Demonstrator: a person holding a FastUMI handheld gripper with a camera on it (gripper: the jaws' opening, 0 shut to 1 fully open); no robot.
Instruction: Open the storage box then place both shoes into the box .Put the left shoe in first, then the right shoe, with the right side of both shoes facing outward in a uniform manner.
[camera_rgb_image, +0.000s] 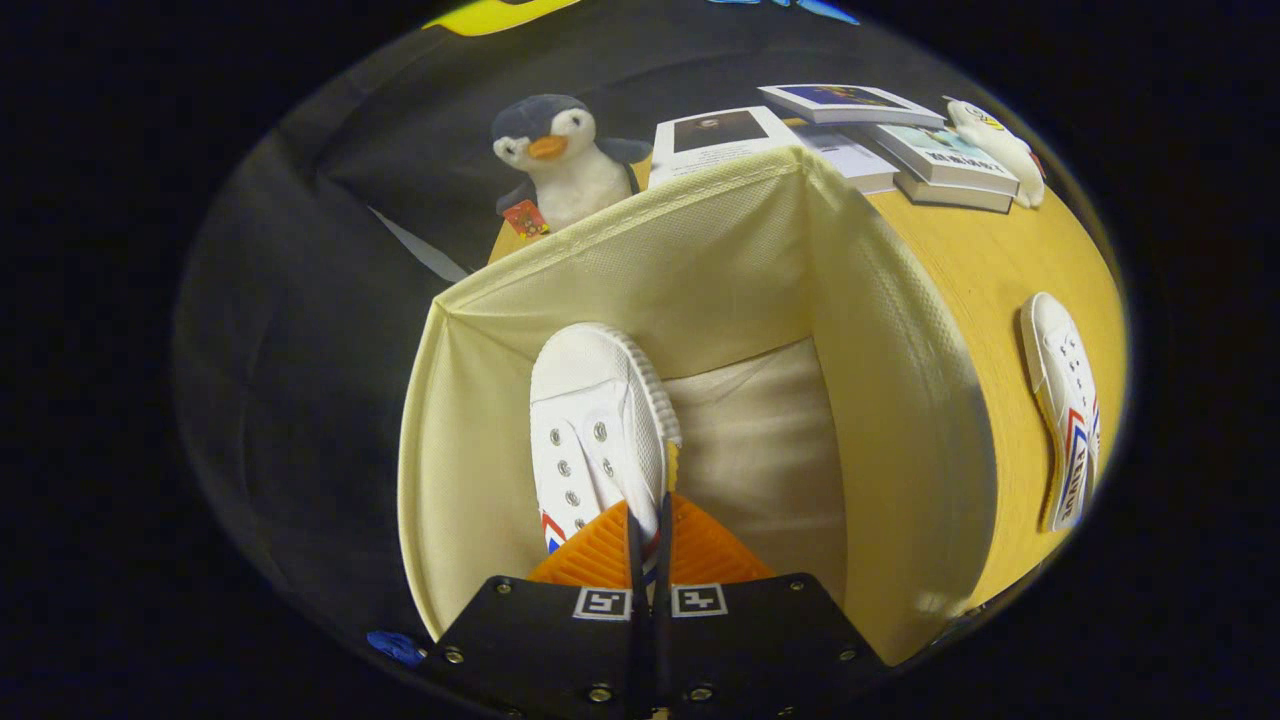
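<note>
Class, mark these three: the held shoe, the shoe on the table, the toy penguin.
held shoe (590, 400), gripper view, toe cap, tongs shut on it
shoe on the table (1062, 400), gripper view, upper
toy penguin (572, 185), gripper view, belly

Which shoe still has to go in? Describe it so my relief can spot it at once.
Start at the open cream storage box ahead of the gripper, which is shut on a white shoe inside it. Outside the box's wall, on the yellow table, lies the second shoe, alone, nearer than the books.

Wooden table (985, 270) bears storage box (880, 400), shoe (1065, 410), books (940, 155), plush penguin (560, 160)
</note>
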